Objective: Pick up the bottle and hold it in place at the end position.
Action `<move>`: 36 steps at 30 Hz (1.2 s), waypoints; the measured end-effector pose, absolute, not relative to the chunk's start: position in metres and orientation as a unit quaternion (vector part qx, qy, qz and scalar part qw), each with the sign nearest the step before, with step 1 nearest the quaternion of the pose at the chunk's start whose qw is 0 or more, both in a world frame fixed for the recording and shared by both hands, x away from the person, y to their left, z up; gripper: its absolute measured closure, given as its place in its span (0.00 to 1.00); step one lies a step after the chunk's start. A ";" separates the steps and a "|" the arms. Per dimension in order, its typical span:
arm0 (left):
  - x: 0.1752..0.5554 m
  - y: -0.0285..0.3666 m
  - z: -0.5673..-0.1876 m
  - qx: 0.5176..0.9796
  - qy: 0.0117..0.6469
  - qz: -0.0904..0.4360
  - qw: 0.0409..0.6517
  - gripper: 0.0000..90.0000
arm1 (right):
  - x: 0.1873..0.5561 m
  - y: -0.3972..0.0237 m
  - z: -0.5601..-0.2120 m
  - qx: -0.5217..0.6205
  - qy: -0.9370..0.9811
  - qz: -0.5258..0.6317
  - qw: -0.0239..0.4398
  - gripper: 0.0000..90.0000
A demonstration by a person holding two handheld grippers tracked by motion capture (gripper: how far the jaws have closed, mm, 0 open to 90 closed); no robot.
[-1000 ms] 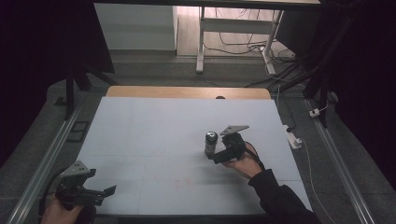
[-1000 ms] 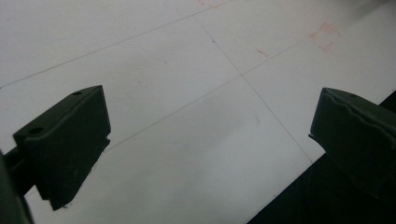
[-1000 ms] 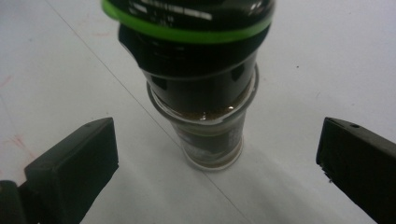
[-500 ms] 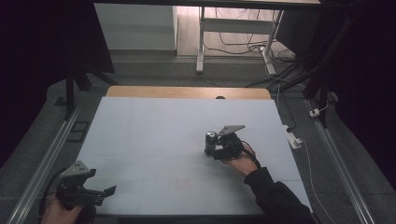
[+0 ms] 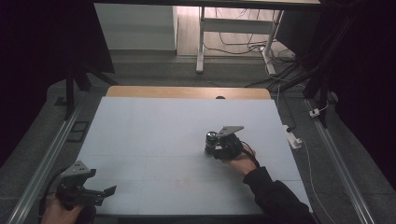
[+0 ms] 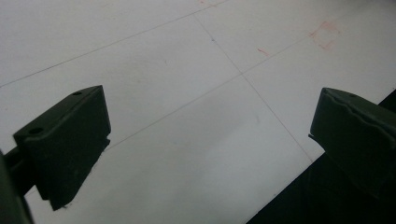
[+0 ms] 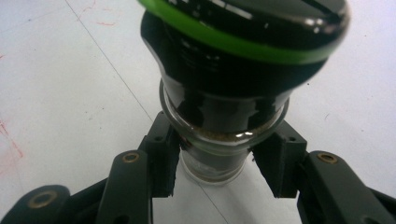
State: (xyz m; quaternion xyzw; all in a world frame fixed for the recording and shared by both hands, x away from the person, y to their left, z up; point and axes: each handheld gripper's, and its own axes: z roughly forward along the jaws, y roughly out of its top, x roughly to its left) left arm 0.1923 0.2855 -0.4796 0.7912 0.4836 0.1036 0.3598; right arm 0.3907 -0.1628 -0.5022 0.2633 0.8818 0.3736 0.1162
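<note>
Jar (image 7: 219, 140) stands upright on the white table (image 5: 154, 130), right of centre, w/ the right gripper (image 5: 215, 148) around its lower body. Its jaws have just been closing and now press on the glass either side. Probably stiff, slick, breakable glass w/ some weight from the contents, so a low, square grip on the body looks right; too low and it may tip. Looks: clear glass, dark fill, black cap (image 7: 243, 28) w/ green ring. Left gripper (image 5: 88, 193) sits at the near-left edge, jaws wide apart, holding nothing.
</note>
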 end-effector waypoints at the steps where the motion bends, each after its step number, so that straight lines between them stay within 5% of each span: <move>1: 0.192 0.285 -0.480 0.791 0.484 0.104 0.360 0.00 | 0.391 -0.163 -0.502 0.264 0.882 0.373 0.116 0.59; 36: 0.193 0.286 -0.480 0.790 0.487 0.101 0.359 0.00 | 0.419 -0.123 -0.476 0.249 0.883 0.381 0.118 0.59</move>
